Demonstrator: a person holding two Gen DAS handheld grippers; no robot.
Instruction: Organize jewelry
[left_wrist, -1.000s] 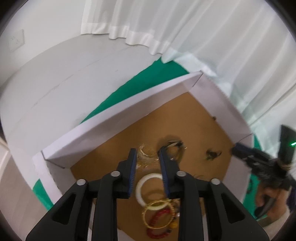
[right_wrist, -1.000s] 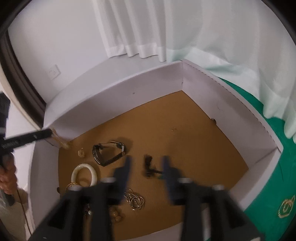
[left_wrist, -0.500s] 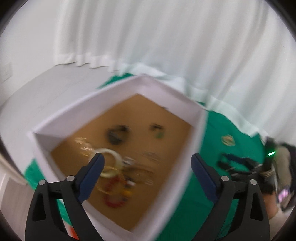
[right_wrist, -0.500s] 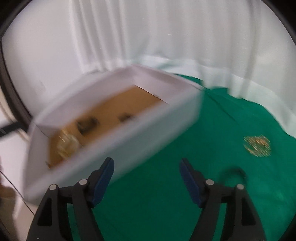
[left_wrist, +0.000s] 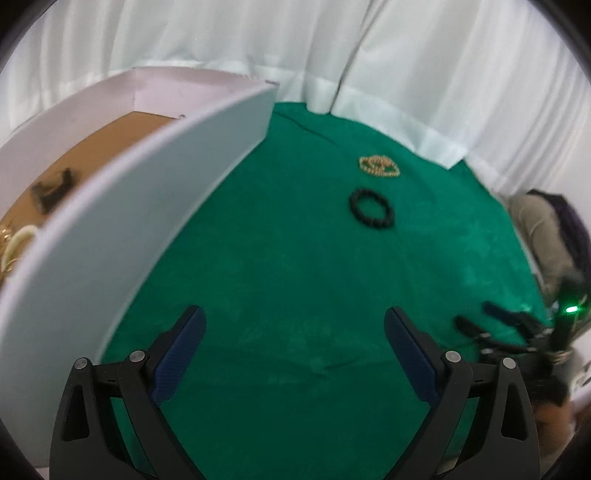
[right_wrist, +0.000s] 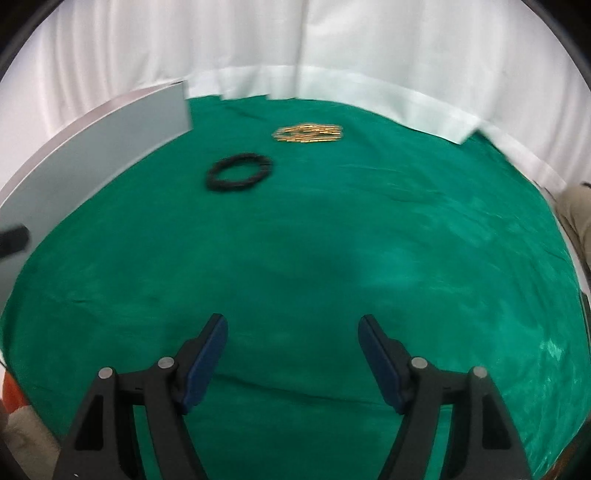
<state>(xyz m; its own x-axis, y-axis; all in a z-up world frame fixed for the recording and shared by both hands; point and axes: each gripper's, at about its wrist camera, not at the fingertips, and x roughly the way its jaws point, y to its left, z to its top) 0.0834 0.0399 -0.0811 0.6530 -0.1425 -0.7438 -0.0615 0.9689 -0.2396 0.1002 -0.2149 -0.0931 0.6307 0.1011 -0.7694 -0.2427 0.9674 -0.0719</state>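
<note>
White curtains (right_wrist: 332, 37) back a bench under green velvet cloth (right_wrist: 332, 240). On it lie a black beaded bracelet (right_wrist: 239, 172) and, just beyond, a blurred gold chain bracelet (right_wrist: 308, 133). The white-walled cardboard box (left_wrist: 122, 206) hides most of its jewelry. The left claw (left_wrist: 293, 354) and right claw (right_wrist: 292, 354) both gape wide, holding nothing, above the cloth

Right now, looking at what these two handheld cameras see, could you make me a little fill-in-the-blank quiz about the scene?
1. The black bracelet lies on a cloth coloured ____.
2. Beyond it lies jewelry coloured ____.
3. The jaws of both the left gripper and the right gripper stand ____.
4. In both views the white box sits on the ____ side.

Missing words: green; gold; open; left
</note>
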